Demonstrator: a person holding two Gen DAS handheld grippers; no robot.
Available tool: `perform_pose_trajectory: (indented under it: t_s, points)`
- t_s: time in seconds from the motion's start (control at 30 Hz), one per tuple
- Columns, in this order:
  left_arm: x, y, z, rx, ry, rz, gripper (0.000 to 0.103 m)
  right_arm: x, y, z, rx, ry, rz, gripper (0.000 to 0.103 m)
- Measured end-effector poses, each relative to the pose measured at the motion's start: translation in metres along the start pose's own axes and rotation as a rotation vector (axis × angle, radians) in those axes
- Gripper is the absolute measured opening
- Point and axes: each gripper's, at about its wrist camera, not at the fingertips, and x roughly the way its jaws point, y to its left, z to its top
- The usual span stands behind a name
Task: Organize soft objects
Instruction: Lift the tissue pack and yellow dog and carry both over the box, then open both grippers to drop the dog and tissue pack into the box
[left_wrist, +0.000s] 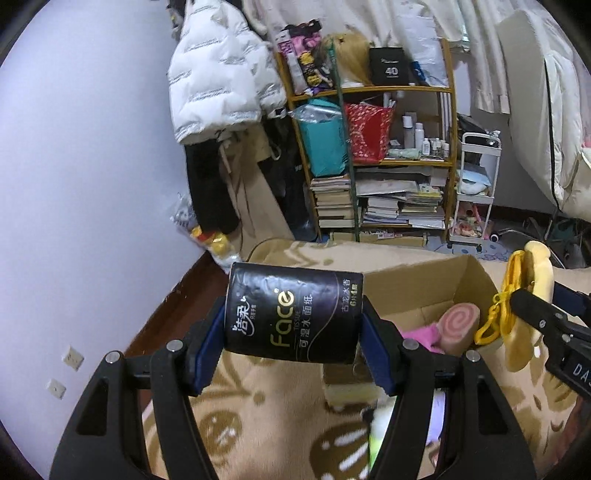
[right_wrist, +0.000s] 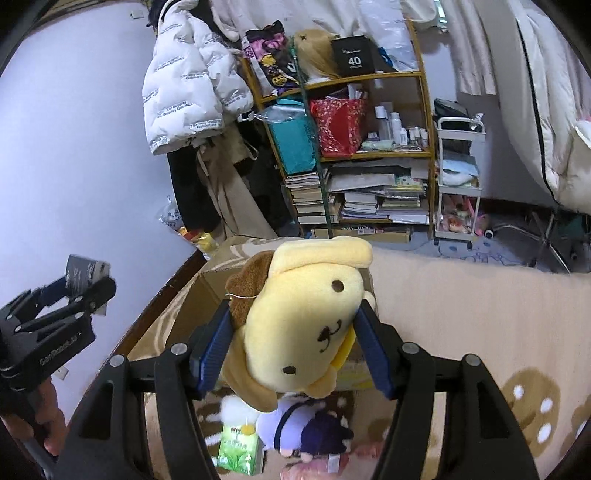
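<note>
The left gripper (left_wrist: 293, 332) fingers clamp a black tissue pack (left_wrist: 291, 314); the right gripper (right_wrist: 295, 343) fingers squeeze a yellow plush dog (right_wrist: 306, 325) above the cardboard box (left_wrist: 443, 280)

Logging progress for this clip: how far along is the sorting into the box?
Done: a pink swirl cushion already lies in the cardboard box. In hand: left gripper clamps the black tissue pack; right gripper clamps the yellow dog plush. Left: green tissue pack and purple plush on the blanket.
</note>
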Motion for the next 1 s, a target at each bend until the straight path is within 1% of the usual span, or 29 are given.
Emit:
perform_pose_trajectory:
  t_s: [0.2,0.3,0.4,0.47,0.57,0.63,0.73,0.9,0.93,0.97,1.0]
  points:
    - [0.028,-0.017,0.012,0.037,0.024,-0.014,0.066,0.016,-0.003,0.011,-0.024,-0.003,-0.019,0.07]
    - [0.049,-0.021,0.009,0.022,0.092,-0.042,0.066,0.025,-0.005,0.008,-0.04,0.016,-0.037,0.07]
    - [0.062,-0.021,0.006,0.01,0.124,-0.042,0.066,0.036,-0.003,0.001,-0.103,0.039,-0.058,0.07]
    - [0.068,-0.021,0.003,0.006,0.139,-0.036,0.066,0.042,-0.002,-0.002,-0.126,0.047,-0.07,0.07]
    - [0.074,-0.021,-0.001,0.0,0.167,-0.041,0.066,0.047,-0.006,-0.008,-0.094,0.059,-0.067,0.07]
    - [0.076,-0.024,-0.004,0.025,0.176,-0.05,0.066,0.052,-0.008,-0.011,-0.074,0.074,-0.064,0.07]
    - [0.078,-0.032,-0.007,0.072,0.173,-0.056,0.066,0.053,-0.008,-0.013,-0.08,0.073,-0.063,0.07]
    - [0.084,-0.038,-0.012,0.083,0.196,-0.075,0.067,0.054,-0.006,-0.013,-0.097,0.082,-0.054,0.07]
    - [0.084,-0.039,-0.012,0.079,0.197,-0.08,0.068,0.054,-0.005,-0.012,-0.094,0.08,-0.05,0.07]
    - [0.082,-0.038,-0.012,0.06,0.191,-0.096,0.076,0.054,-0.006,-0.012,-0.089,0.082,-0.044,0.07]
    - [0.077,-0.035,-0.012,0.028,0.165,-0.108,0.091,0.055,-0.007,-0.012,-0.084,0.087,-0.041,0.07]
